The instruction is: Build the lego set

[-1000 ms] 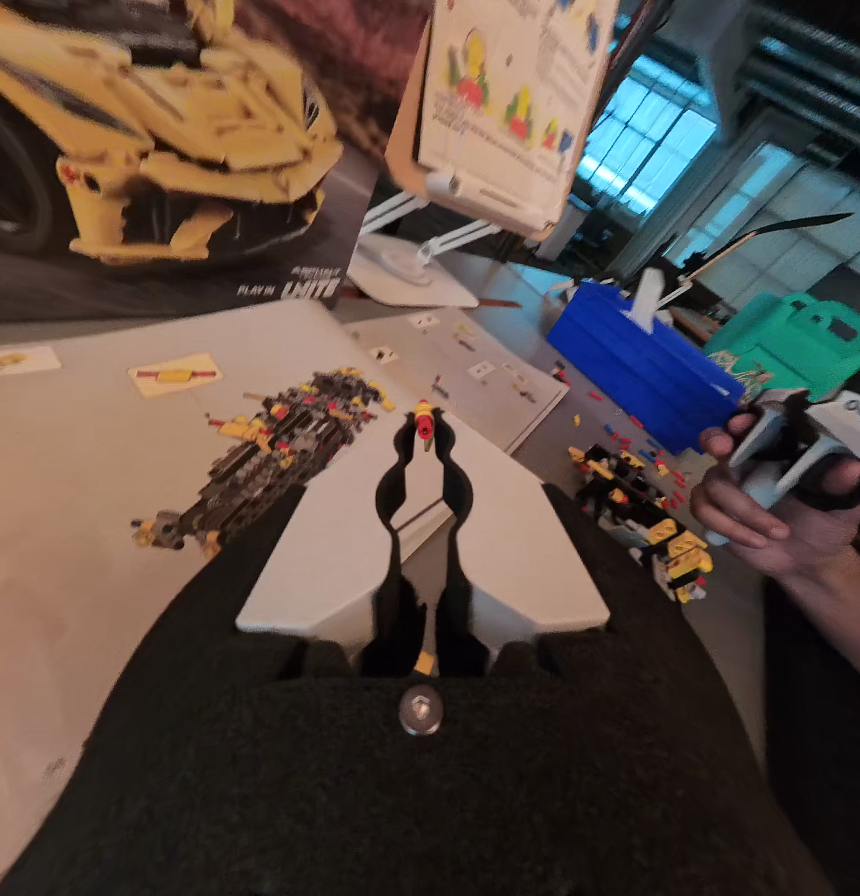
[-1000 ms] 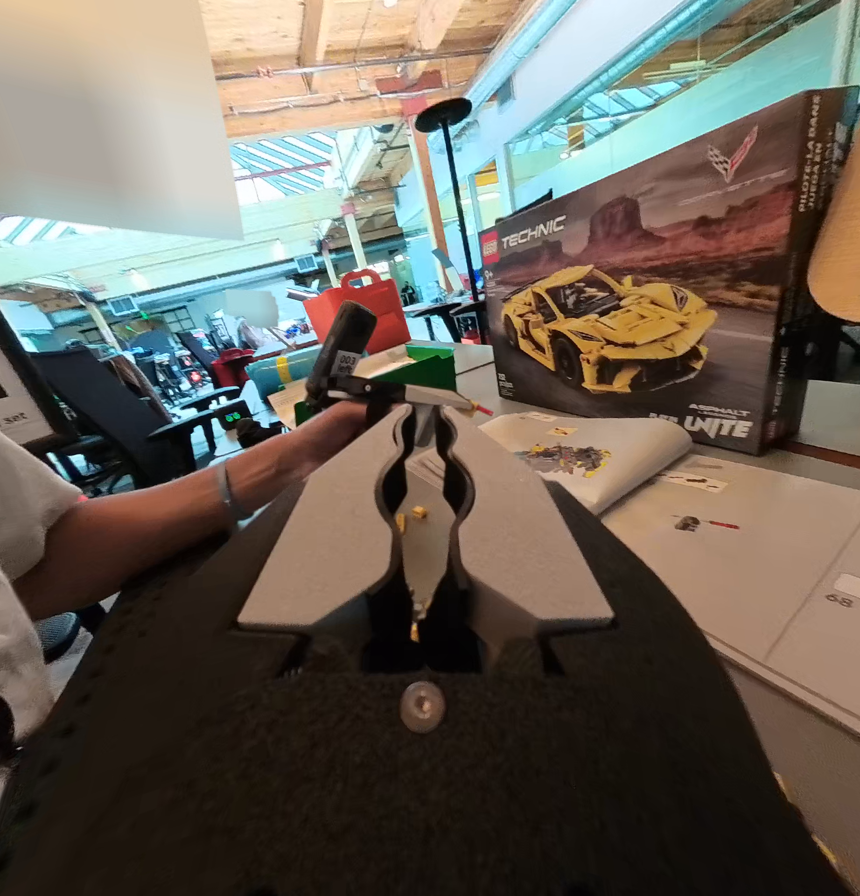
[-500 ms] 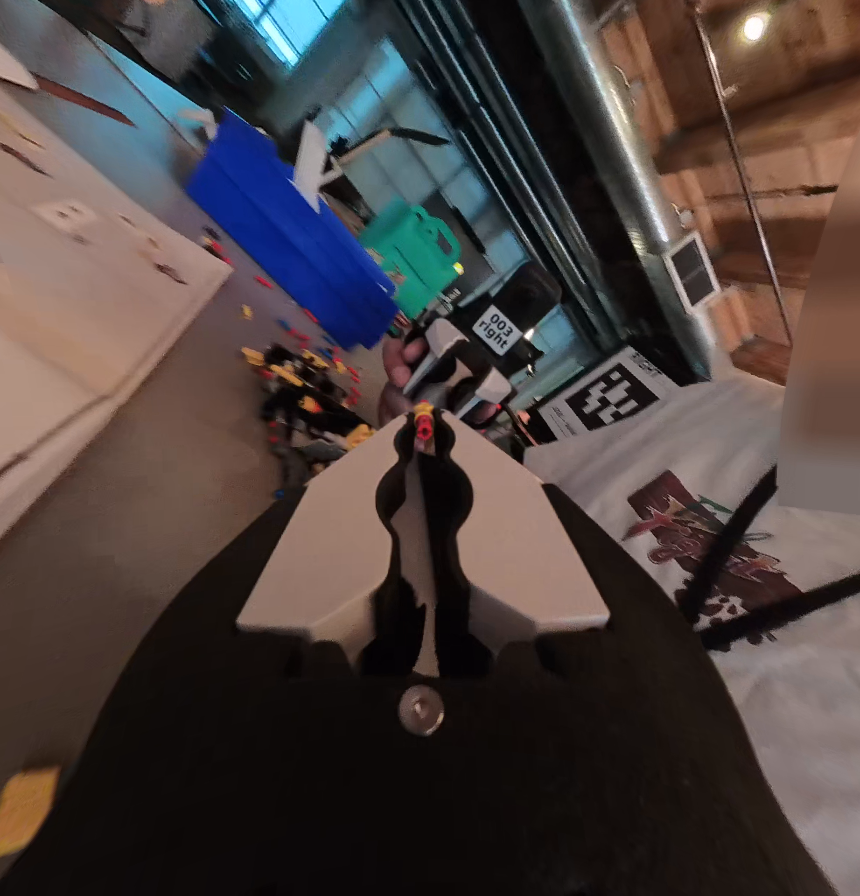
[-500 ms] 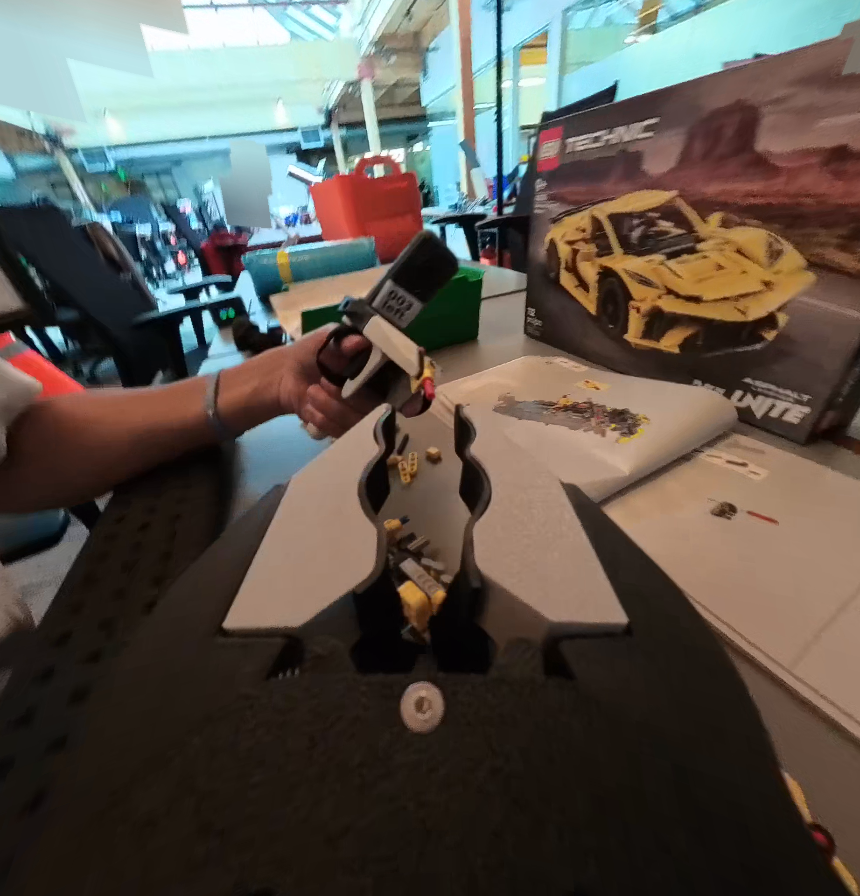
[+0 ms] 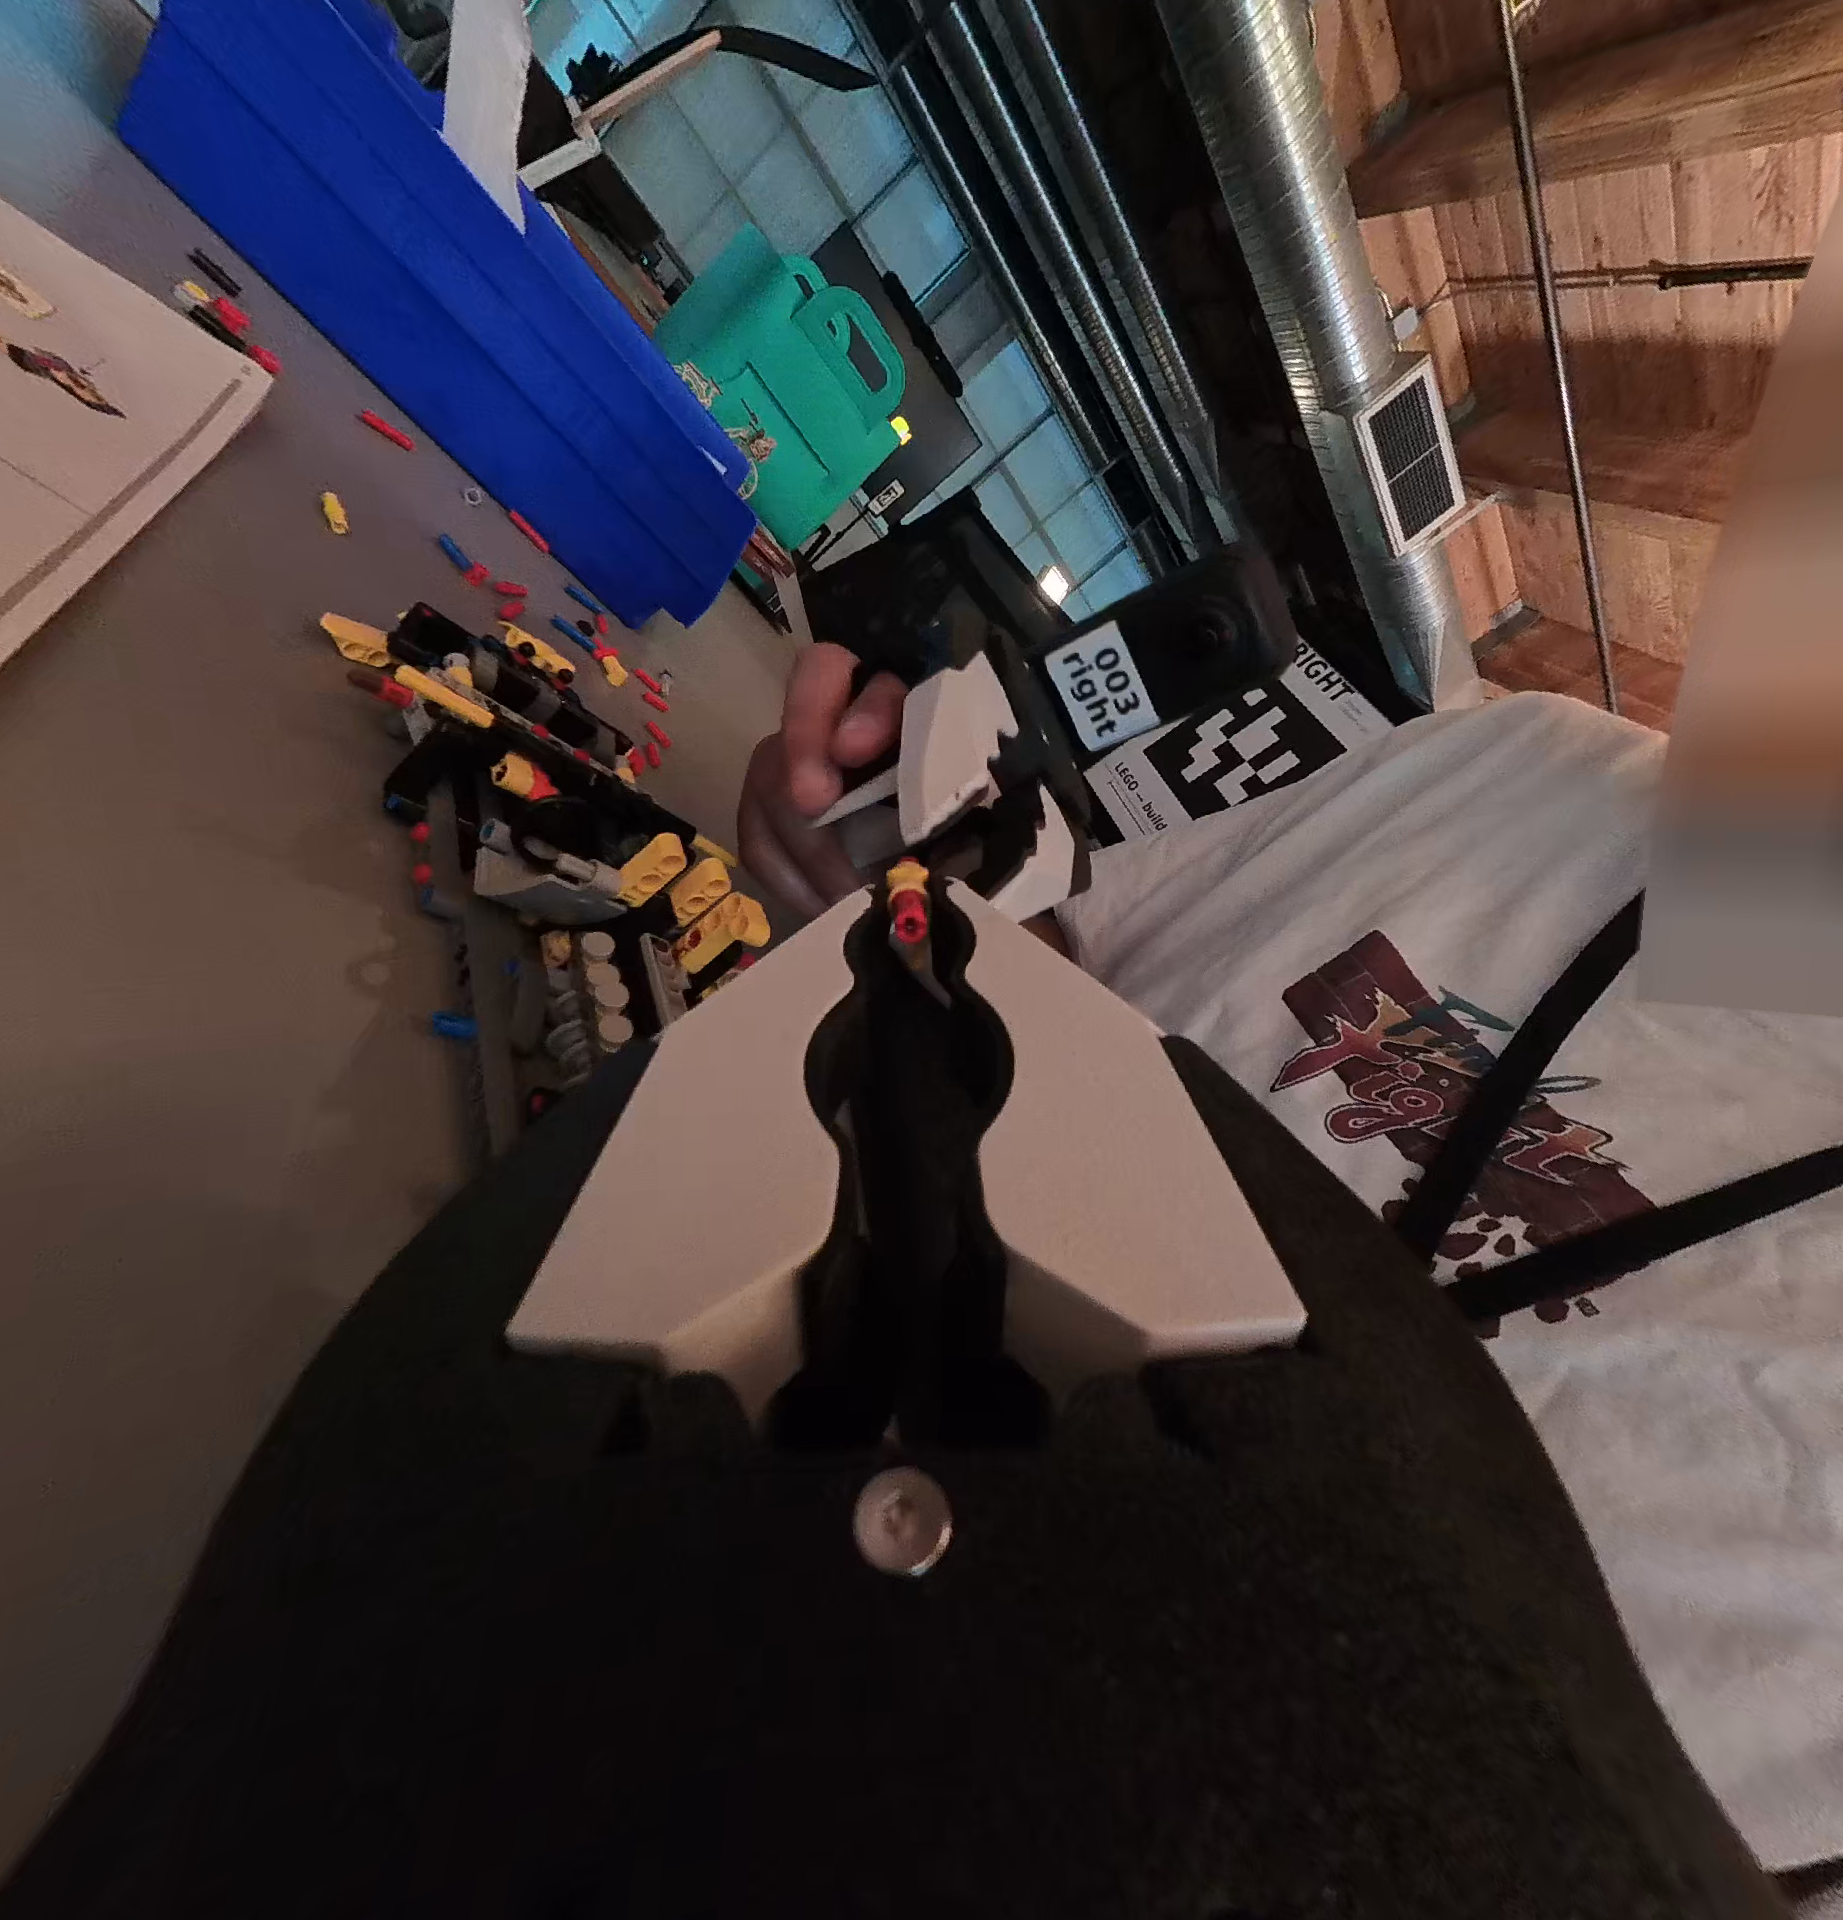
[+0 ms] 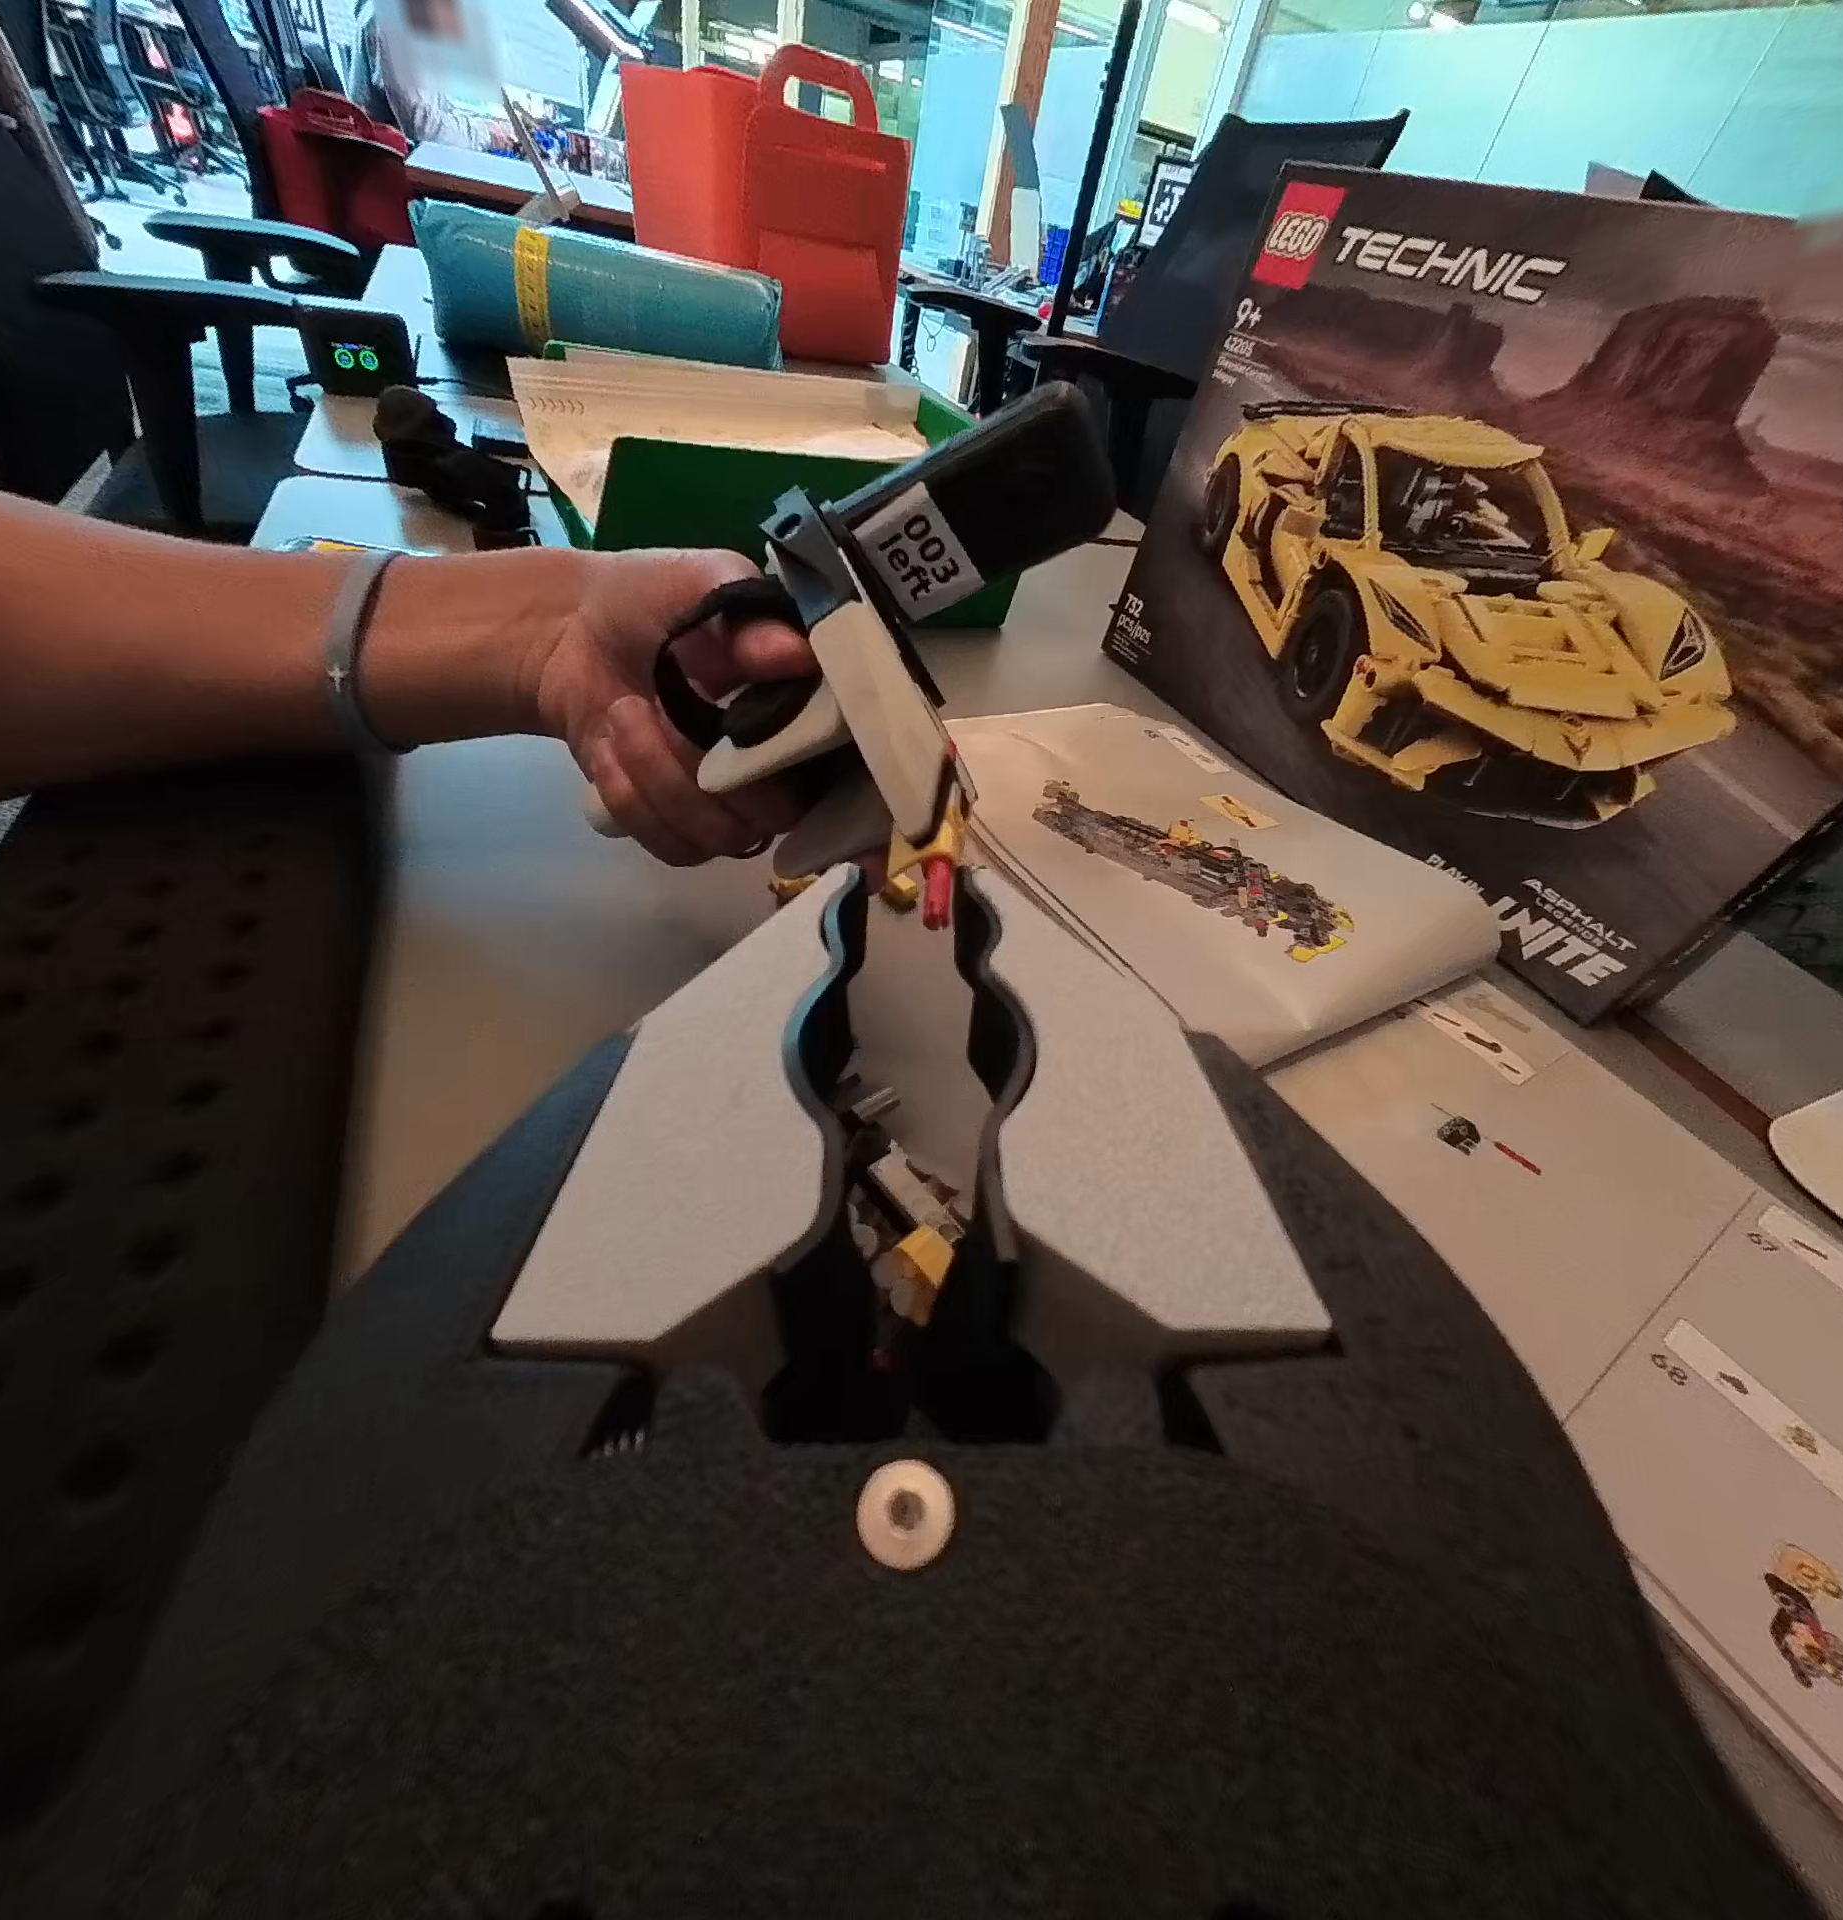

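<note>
My left gripper (image 5: 909, 925) is shut on a small yellow and red lego piece (image 5: 906, 902) at its tips. In the right wrist view, the left gripper (image 6: 932, 831) points down, and the piece (image 6: 927, 878) hangs between the tips of my right gripper (image 6: 909, 891). The right gripper is open and empty. The right gripper also shows just beyond the piece in the left wrist view (image 5: 943, 769). The partly built black and yellow model (image 5: 574, 810) lies on the table; part of it shows between the right fingers (image 6: 912, 1226).
The open instruction booklet (image 6: 1208, 862) and the lego box (image 6: 1468, 582) stand behind the grippers. More instruction pages (image 6: 1675, 1351) lie at the right. A blue bin (image 5: 429, 301) and loose small pieces (image 5: 501, 582) are beyond the model. A green box (image 6: 730, 499) stands behind the hand. My two grippers' fingertips are within a few centimetres of each other.
My left gripper has swung away from the booklet towards the right gripper, still holding the piece. The right gripper has opened wider and tipped down, and the piece now sits between its tips.
</note>
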Demonstrator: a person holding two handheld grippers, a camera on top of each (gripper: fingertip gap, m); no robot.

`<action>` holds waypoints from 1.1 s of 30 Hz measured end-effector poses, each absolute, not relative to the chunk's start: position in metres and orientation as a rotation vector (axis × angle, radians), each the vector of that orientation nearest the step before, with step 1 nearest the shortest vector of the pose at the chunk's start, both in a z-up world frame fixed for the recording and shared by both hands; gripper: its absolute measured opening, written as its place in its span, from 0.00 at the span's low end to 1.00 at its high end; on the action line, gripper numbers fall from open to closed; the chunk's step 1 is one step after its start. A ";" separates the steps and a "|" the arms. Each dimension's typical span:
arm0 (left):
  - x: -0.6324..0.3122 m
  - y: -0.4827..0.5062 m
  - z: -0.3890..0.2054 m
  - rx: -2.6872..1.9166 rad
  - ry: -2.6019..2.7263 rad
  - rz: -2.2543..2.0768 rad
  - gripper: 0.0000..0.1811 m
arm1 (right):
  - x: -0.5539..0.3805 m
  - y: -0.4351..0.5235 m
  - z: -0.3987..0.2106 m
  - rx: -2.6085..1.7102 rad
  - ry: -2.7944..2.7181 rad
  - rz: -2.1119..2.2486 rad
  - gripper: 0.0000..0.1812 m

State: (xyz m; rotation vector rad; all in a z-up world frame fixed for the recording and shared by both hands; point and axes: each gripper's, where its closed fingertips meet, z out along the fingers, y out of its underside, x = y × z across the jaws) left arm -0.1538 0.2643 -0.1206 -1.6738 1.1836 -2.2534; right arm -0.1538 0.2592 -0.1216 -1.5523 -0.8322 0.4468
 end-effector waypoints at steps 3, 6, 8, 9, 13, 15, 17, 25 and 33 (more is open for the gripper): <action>-0.153 0.260 -0.120 -1.661 1.206 -2.261 0.04 | -0.153 0.260 -0.122 -1.547 -0.841 0.409 0.08; -0.153 0.258 -0.121 -1.663 1.212 -2.276 0.04 | -0.151 0.260 -0.121 -1.532 -0.841 0.380 0.05; -0.152 0.256 -0.120 -1.659 1.214 -2.289 0.04 | -0.153 0.259 -0.127 -1.559 -0.856 0.410 0.05; -0.152 0.254 -0.120 -1.658 1.221 -2.291 0.04 | -0.154 0.259 -0.128 -1.565 -0.859 0.418 0.05; -0.151 0.252 -0.119 -1.651 1.220 -2.304 0.04 | -0.152 0.260 -0.126 -1.564 -0.858 0.394 0.01; -0.148 0.255 -0.119 -1.640 1.213 -2.242 0.04 | -0.148 0.262 -0.125 -1.587 -0.822 0.397 0.02; -0.147 0.260 -0.118 -1.619 1.209 -2.176 0.05 | -0.129 0.270 -0.119 -1.596 -0.725 0.325 0.02; -0.143 0.273 -0.105 -1.564 1.107 -2.065 0.11 | -0.063 0.246 -0.107 -1.639 -0.106 0.522 0.02; -0.123 0.240 -0.117 -1.621 1.208 -2.055 0.12 | -0.094 0.230 -0.122 -1.606 -0.045 0.545 0.02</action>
